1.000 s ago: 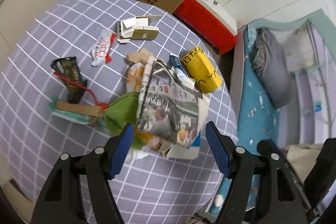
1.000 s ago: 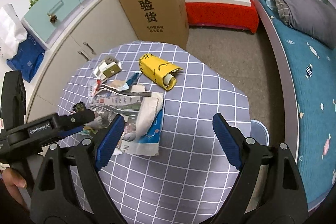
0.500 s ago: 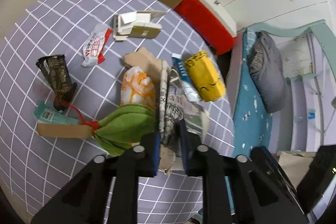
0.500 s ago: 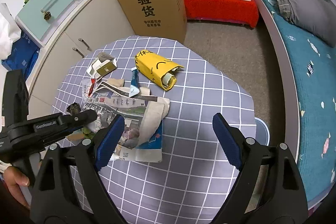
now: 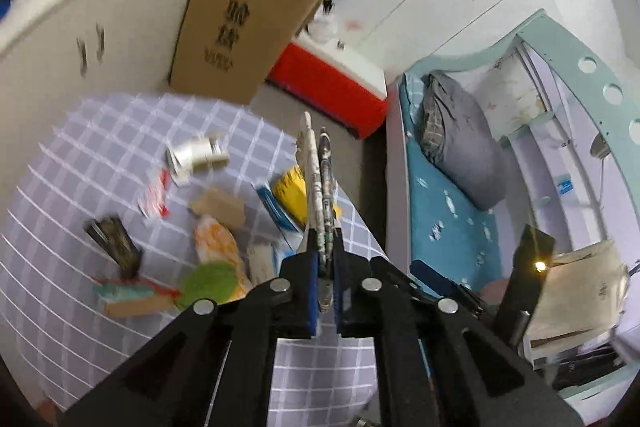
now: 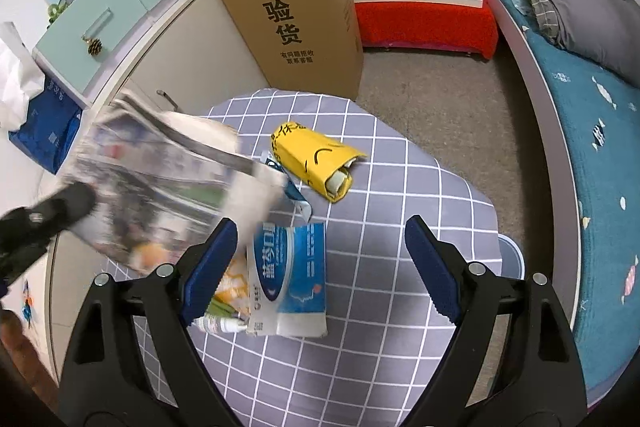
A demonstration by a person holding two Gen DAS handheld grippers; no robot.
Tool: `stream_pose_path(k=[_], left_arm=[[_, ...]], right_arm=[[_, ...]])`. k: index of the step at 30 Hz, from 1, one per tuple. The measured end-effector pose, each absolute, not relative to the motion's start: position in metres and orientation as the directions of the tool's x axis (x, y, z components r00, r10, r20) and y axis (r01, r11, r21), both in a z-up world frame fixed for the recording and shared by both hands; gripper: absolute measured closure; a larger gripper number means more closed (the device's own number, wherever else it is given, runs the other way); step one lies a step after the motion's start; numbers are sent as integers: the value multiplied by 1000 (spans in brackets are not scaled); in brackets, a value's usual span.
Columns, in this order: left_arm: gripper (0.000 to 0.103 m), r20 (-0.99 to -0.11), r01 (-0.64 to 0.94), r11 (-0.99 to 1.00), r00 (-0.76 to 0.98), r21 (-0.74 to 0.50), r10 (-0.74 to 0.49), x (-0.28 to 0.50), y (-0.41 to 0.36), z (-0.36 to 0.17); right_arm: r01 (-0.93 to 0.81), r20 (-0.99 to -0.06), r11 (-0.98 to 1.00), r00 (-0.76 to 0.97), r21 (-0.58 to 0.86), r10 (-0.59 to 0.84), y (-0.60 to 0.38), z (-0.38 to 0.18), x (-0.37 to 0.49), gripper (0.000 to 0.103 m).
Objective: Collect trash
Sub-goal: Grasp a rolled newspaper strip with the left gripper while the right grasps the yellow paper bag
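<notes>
My left gripper [image 5: 327,279] is shut on a folded newspaper [image 5: 318,187], held edge-on and lifted off the table. The newspaper also shows blurred at the left in the right wrist view [image 6: 160,183], with the left gripper [image 6: 48,215] under it. My right gripper [image 6: 320,263] is open and empty above the round table with the grey checked cloth [image 6: 400,219]. On the table lie a yellow rolled wrapper [image 6: 316,163], a blue-and-white toothpaste box [image 6: 292,279], a white tube [image 6: 220,325], a green bag [image 5: 208,277] and an orange-white wrapper [image 5: 214,239].
More trash lies on the left of the table: a dark crumpled wrapper [image 5: 116,241], a red-white packet [image 5: 154,197], a white carton [image 5: 196,157], brown card [image 5: 218,207]. A tall cardboard box [image 6: 296,23], white cabinets [image 6: 168,67], a red bench [image 6: 424,19] and a bed [image 6: 592,131] surround it.
The left gripper closed on the newspaper and has lifted it up off the table, uncovering the toothpaste box. The right gripper stayed open, moving slightly closer to the table.
</notes>
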State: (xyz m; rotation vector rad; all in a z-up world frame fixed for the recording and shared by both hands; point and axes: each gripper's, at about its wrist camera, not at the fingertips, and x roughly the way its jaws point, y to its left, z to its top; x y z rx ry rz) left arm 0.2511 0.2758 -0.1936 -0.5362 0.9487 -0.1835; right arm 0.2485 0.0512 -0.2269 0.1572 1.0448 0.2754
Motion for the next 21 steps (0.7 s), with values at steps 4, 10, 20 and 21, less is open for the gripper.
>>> stream_pose_path(k=[4,10,20,21], left_arm=[[98,-729,-124,917,649,-380,-215,248,280,-174],[98,-752,-164,950,652,-266,-97,272,277,-184],[98,-779,-221,961,627,-164,11,300,259,-226],[98,-780,-226,962,625,-156,21,302,257,-230]], right_arm=[[-141,-823,953,480,269,304,51,-233,262,19],[-153,-824,949,471,275,315,57,-252,286,19],[-244,-818,939,469,242,332,70,-299,334,19],[-266,-820,934,461,238,340,72,-303,339,19]])
